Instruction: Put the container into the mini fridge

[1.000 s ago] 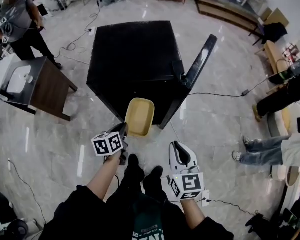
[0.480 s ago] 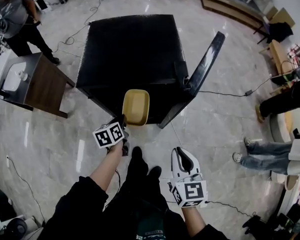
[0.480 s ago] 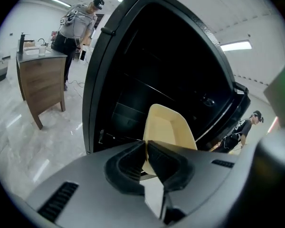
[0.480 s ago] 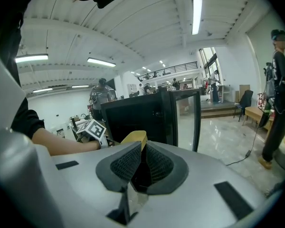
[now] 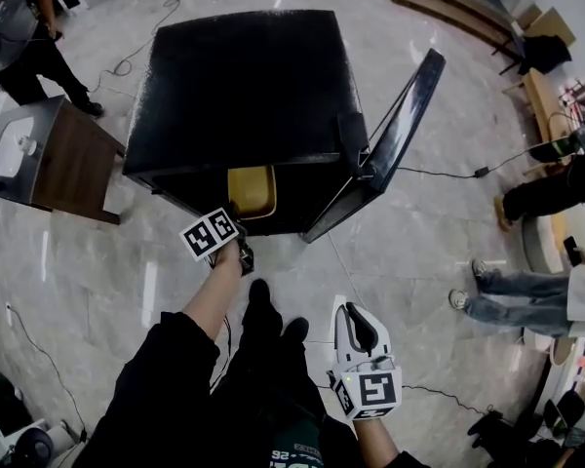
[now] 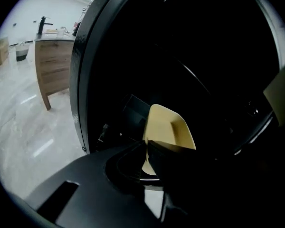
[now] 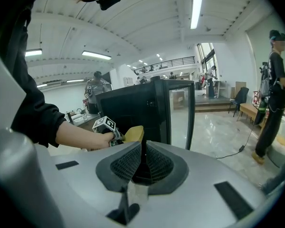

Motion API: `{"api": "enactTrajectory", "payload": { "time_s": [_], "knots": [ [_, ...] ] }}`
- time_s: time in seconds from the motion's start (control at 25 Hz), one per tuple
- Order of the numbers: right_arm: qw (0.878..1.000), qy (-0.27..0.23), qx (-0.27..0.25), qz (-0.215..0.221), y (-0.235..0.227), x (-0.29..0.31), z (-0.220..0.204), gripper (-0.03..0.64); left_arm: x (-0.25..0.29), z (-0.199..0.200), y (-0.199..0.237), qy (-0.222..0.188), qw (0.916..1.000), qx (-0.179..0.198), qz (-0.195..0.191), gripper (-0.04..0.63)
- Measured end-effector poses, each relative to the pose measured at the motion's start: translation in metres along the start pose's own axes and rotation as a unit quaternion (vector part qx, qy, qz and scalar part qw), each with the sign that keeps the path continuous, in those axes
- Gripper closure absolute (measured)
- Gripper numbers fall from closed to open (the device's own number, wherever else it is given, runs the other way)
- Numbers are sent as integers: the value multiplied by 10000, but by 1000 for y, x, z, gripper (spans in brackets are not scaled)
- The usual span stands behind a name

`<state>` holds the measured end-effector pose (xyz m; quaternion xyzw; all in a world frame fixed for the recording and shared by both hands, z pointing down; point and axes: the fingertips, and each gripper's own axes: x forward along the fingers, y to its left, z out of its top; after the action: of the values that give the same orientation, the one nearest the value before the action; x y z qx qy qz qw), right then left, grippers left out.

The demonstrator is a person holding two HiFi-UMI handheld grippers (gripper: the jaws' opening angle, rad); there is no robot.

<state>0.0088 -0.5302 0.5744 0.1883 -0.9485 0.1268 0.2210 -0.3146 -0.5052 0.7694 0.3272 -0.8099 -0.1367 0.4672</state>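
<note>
The black mini fridge (image 5: 244, 96) stands on the floor with its glass door (image 5: 395, 135) swung open to the right. A pale yellow container (image 5: 251, 191) sits half inside the fridge's dark opening. My left gripper (image 5: 236, 244) is shut on the container's near rim. In the left gripper view the container (image 6: 168, 132) tilts up between the jaws inside the dark fridge interior (image 6: 199, 61). My right gripper (image 5: 356, 325) hangs low beside my legs, shut and holding nothing. The right gripper view shows the fridge (image 7: 133, 106), the container (image 7: 134, 133) and its own closed jaws (image 7: 141, 151).
A wooden cabinet with a sink (image 5: 54, 159) stands left of the fridge. A person (image 5: 15, 37) stands at the far left, and another person's legs (image 5: 507, 295) are at the right. Cables (image 5: 439, 172) trail over the marble floor.
My left gripper has pushed forward with the container, from in front of the fridge into its opening. The right gripper has stayed low.
</note>
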Motion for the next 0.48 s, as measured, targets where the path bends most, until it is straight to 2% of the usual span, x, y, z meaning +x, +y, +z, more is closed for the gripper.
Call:
{"api": "enactTrajectory", "payload": {
  "time_s": [0.16,0.48],
  "knots": [
    [9998,126,58,-139,-9,-5,-12,578,20,-3,16,-52,9989,-357,299,566],
    [9989,346,88,-308,-23,-13,-29,578,51,14,9,-245,9982,-231,489,566]
  ]
}}
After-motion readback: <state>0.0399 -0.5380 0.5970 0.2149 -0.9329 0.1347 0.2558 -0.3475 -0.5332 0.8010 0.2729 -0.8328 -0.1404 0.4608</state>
